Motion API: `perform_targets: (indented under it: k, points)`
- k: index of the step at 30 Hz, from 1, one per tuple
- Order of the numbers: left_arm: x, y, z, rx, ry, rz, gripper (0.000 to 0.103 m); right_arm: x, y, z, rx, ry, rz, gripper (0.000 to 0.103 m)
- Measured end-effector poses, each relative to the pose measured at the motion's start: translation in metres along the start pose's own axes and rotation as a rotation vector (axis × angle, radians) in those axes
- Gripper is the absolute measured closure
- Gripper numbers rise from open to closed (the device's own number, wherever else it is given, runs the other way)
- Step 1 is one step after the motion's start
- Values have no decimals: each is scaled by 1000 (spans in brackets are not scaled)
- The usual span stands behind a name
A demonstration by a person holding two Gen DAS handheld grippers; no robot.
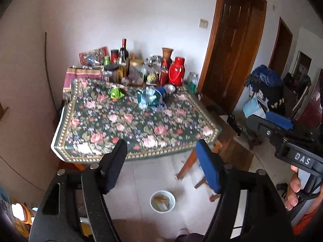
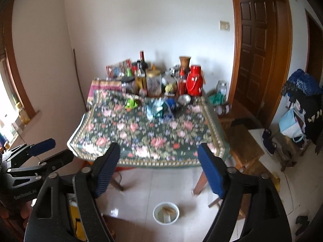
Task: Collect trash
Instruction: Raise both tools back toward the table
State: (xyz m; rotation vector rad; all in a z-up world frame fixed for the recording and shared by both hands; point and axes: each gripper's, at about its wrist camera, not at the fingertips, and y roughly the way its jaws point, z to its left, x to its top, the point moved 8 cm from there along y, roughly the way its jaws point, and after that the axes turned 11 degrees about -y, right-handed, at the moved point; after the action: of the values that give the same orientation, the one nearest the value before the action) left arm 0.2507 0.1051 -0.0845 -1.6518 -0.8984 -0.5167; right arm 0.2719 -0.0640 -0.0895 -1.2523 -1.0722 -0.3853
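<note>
A crumpled green wrapper (image 1: 116, 93) (image 2: 131, 103) and a heap of pale blue and teal plastic trash (image 1: 150, 98) (image 2: 159, 109) lie at the far side of a table with a floral cloth (image 1: 129, 125) (image 2: 145, 133). My left gripper (image 1: 161, 147) is open and empty, held in the air short of the table's near edge. My right gripper (image 2: 158, 151) is also open and empty, at the same distance. Each gripper shows at the edge of the other's view: the right one (image 1: 268, 119), the left one (image 2: 50, 150).
Bottles, jars, a red thermos (image 1: 176, 73) (image 2: 194, 82) and a steel bowl (image 1: 169, 88) crowd the table's back edge by the wall. A white bowl (image 1: 162, 201) (image 2: 166, 212) sits on the tiled floor before the table. Wooden stools (image 2: 244, 147) and a door stand to the right.
</note>
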Motion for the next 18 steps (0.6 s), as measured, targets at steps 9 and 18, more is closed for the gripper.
perform_targets:
  k: [9,18]
  points:
    - [29,34,-3,26,-5,-15,22,19,26,-23,-26,7,-13,13]
    - [78,108,-18,74,-58,-3,22,52,90,-68,28,2,9,13]
